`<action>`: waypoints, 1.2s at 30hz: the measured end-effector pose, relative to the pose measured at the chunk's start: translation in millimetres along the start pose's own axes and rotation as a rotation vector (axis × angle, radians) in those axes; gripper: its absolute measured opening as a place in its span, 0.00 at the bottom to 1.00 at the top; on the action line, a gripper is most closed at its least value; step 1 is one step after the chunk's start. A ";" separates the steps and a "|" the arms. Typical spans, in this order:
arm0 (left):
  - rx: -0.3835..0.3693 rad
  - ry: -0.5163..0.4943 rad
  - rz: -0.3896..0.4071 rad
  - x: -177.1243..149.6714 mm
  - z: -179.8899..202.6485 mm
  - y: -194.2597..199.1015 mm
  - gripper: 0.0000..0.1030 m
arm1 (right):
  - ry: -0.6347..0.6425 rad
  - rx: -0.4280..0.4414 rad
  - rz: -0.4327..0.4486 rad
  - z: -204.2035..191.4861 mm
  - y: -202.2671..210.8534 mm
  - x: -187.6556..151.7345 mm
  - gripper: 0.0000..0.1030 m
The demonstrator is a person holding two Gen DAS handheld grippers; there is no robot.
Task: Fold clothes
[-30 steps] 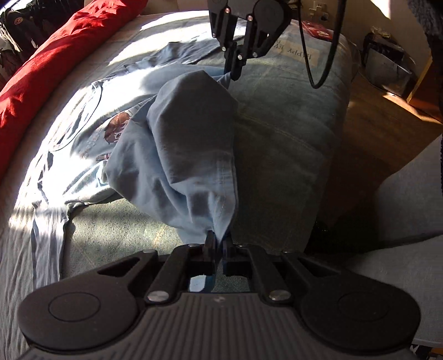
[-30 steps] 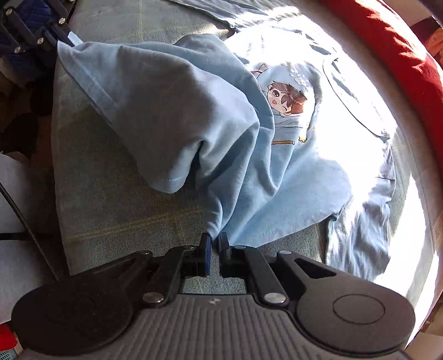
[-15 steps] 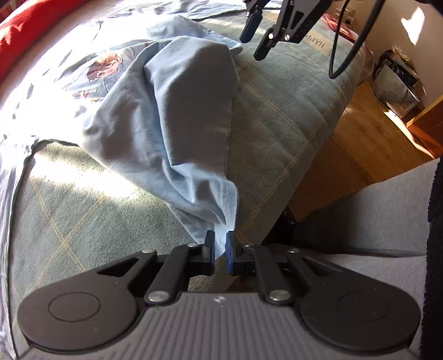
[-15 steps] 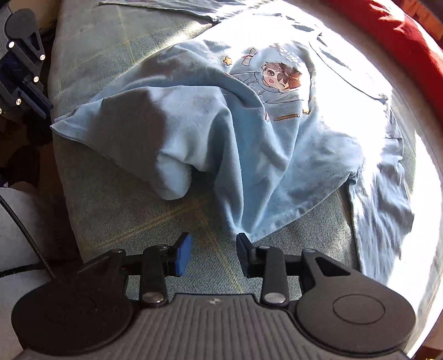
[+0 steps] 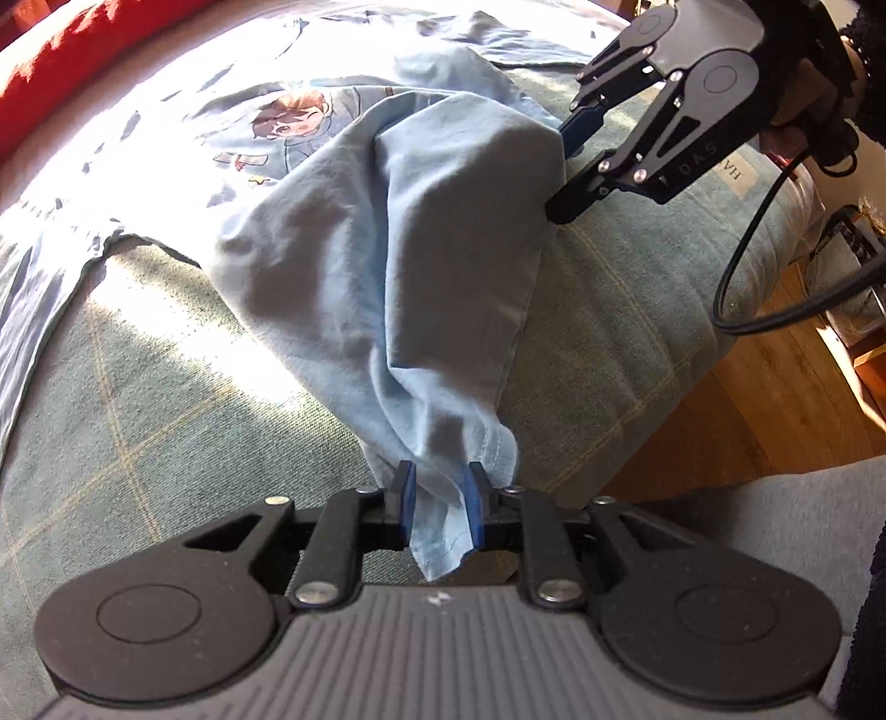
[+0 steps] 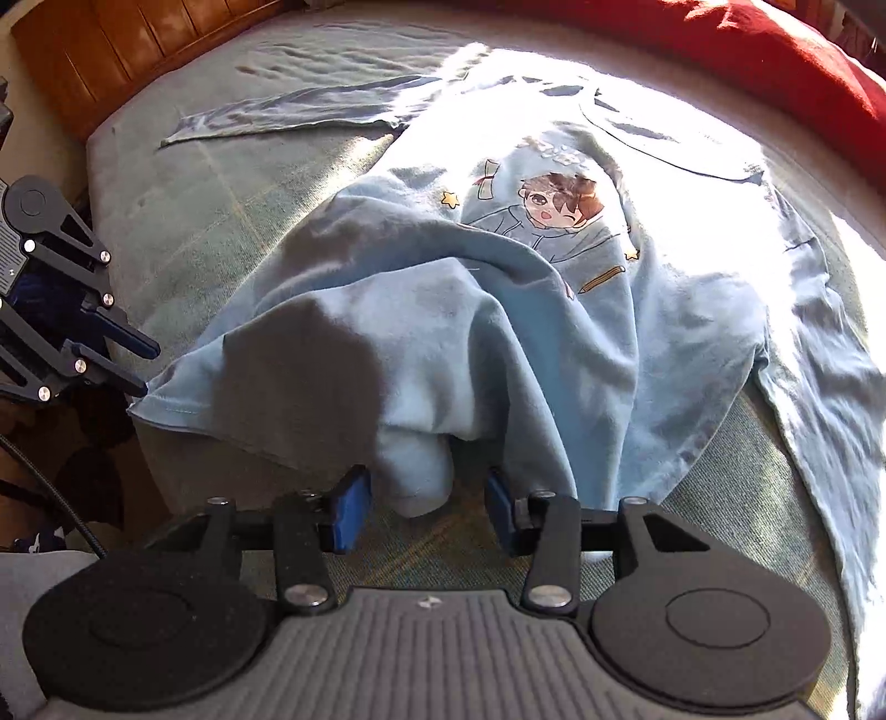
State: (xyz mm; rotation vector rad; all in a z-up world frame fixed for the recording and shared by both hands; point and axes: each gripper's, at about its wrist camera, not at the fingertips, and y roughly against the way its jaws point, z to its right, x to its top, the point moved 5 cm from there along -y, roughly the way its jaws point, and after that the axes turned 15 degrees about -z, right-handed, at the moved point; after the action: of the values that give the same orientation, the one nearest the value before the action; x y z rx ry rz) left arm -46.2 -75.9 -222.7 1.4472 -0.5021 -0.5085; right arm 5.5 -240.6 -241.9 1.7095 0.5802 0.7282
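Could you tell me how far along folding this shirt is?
Done: the hem of the light blue cartoon-print shirt is flipped up over its body. In hand: left gripper and right gripper jaws are opening, cloth loose between them. Left: the spread sleeves and the bunched fold.

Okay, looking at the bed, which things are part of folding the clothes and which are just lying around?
Part of the job:
light blue cartoon-print shirt
left hand-held gripper, jaws opening, hem between them
right hand-held gripper, jaws opening

Just lying about:
red blanket
green checked bedcover
black cable
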 end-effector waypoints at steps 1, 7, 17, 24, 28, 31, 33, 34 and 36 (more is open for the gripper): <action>-0.004 0.009 -0.001 1.2 0.3 -1.2 0.20 | -0.008 0.021 0.014 1.2 -4.3 4.2 0.48; 0.012 0.030 -0.023 0.0 -1.3 -4.3 0.21 | -0.001 0.135 -0.014 -12.2 -2.3 -2.0 0.05; -0.008 0.098 -0.034 2.7 -9.0 -11.2 0.25 | 0.036 0.244 -0.135 -49.7 36.3 -50.4 0.06; -0.019 0.231 -0.040 0.9 -24.2 -23.4 0.26 | 0.010 0.170 -0.239 -42.6 12.0 -63.4 0.20; -0.023 0.328 -0.023 -8.2 -34.0 -25.0 0.22 | -0.016 0.153 -0.231 -37.4 13.0 -65.3 0.24; -0.047 0.401 0.004 -16.0 -41.5 -21.9 0.22 | -0.012 0.138 -0.235 -34.9 16.4 -68.9 0.26; -0.060 0.409 0.000 -19.4 -41.1 -23.9 0.20 | -0.016 0.114 -0.248 -29.9 18.1 -75.2 0.29; -0.067 0.405 -0.007 -20.2 -39.5 -26.3 0.20 | -0.023 0.100 -0.257 -26.4 18.4 -78.9 0.29; -0.084 0.394 -0.011 -19.2 -34.3 -32.3 0.20 | -0.045 0.080 -0.275 -17.3 18.6 -86.2 0.29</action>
State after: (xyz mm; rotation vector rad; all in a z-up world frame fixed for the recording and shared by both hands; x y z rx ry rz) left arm -41.5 -38.9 -257.3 1.4247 -0.1570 -0.2395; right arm -66.2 -294.5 -235.6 1.6725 0.8032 0.4749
